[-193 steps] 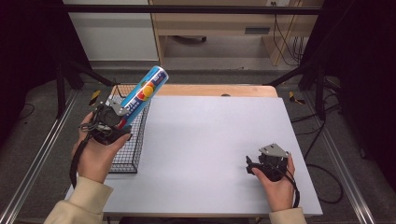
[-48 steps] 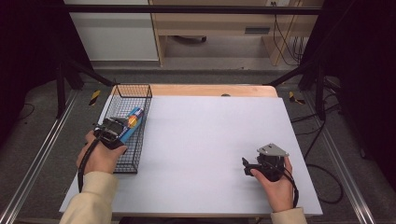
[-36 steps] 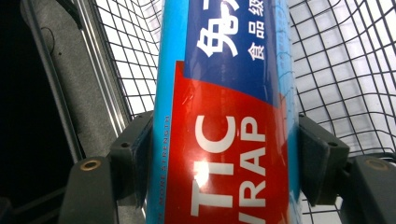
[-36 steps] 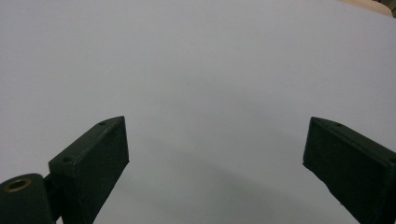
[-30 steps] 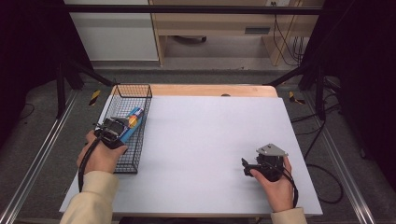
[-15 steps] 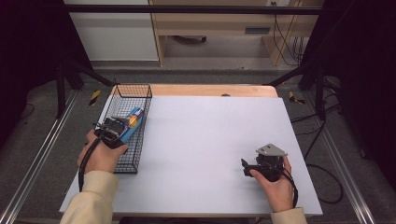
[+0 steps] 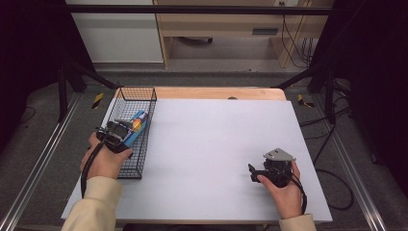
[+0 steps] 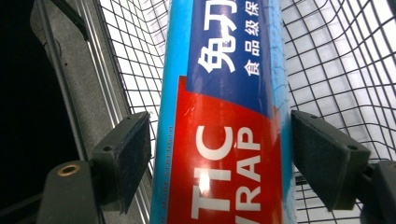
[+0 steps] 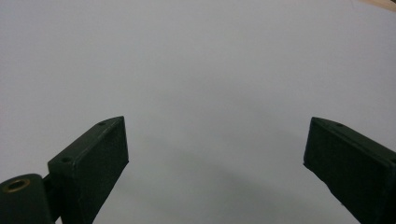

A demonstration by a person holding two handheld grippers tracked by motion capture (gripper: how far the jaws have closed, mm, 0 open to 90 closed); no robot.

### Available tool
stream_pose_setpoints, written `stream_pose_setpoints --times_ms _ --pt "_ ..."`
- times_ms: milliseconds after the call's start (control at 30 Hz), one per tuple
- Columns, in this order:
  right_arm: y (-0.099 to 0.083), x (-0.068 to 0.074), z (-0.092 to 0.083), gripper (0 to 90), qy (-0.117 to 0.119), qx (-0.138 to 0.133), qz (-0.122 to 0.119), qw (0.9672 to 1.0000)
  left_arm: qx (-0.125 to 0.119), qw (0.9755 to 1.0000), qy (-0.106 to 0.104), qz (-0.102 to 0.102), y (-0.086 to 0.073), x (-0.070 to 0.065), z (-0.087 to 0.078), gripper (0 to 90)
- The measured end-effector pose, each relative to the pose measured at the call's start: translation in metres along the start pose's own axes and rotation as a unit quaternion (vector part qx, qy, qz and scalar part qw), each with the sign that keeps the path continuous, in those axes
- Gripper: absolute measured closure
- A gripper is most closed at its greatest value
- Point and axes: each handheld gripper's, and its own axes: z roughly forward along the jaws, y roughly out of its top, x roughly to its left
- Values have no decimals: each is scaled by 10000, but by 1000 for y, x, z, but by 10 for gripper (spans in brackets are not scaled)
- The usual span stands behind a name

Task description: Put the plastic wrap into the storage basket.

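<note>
Wrap box (image 8: 224, 116) is down in the basket (image 7: 144, 103) at the surface's left edge. Left hand-held gripper (image 8: 219, 140) has just been opening, pads now off the box w/ it between them; right hand-held gripper (image 7: 255, 172) idles released. Next imo: back the left straight out w/o snagging wire.

A wire basket (image 7: 124, 163) sits along the left edge of the table (image 7: 211, 139), and a roll of plastic wrap (image 7: 136, 126) lies inside it, pointing toward the far end. The left gripper (image 7: 126, 133) reaches into the basket with the roll between its jaws, a narrow gap at each side. Well apart, the right gripper (image 7: 251, 172) rests on the table's near right part.
</note>
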Motion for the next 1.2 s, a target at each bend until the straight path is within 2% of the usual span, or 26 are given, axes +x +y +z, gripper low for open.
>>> stream_pose_setpoints --times_ms 367,567,700,733,767,800,833,867,967,1000,1033,1067,1133,1167,1200 --pt "0 0 -1 68 -30 -1 10 10000 -172 9998 -19 -23 -2 -1 -7 201" --pt "0 -1 -3 67 -28 -26 18 10000 -543 9985 50 12 -3 -4 -25 133" --pt "0 -2 -4 65 -81 -58 6 10000 -964 9953 24 31 -5 -7 -43 85" --pt "0 -2 -5 62 -77 -74 16 9999 -1173 9931 -85 42 -5 -9 -50 78" --pt "0 -2 -5 61 -91 -92 12 9999 -1173 9931 -85 42 -5 -9 -50 73" --pt "0 -2 -7 60 -113 -116 -2 9999 -1475 9887 -265 95 -6 -13 -58 65" --pt "0 -3 -8 57 -119 -132 -18 9998 -1475 9887 -265 95 -6 -13 -58 58" --pt "0 -3 -8 57 -119 -132 -18 9998 -1568 9870 -320 128 -6 -14 -61 58" --pt "0 -4 -12 51 -146 -225 -23 9996 -1959 9786 -524 347 -7 -25 -72 49" --pt "-1 -4 -15 48 -165 -284 11 9995 -2087 9744 -614 563 -7 -30 -77 48" --pt "-1 -4 -15 48 -165 -284 11 9995 -2087 9744 -614 563 -7 -30 -77 48" --pt "-1 -5 -18 43 -185 -327 -27 9993 -2214 9708 -653 659 -6 -34 -81 47" --pt "-2 -4 -18 43 -190 -355 -27 9992 -2350 9655 -803 787 -5 -41 -85 46" --pt "-3 -4 -20 43 -193 -362 -58 9991 -2479 9605 -909 883 -3 -46 -89 46" --pt "-3 -3 -20 43 -176 -378 -52 9991 -2479 9605 -909 883 -3 -46 -89 46"
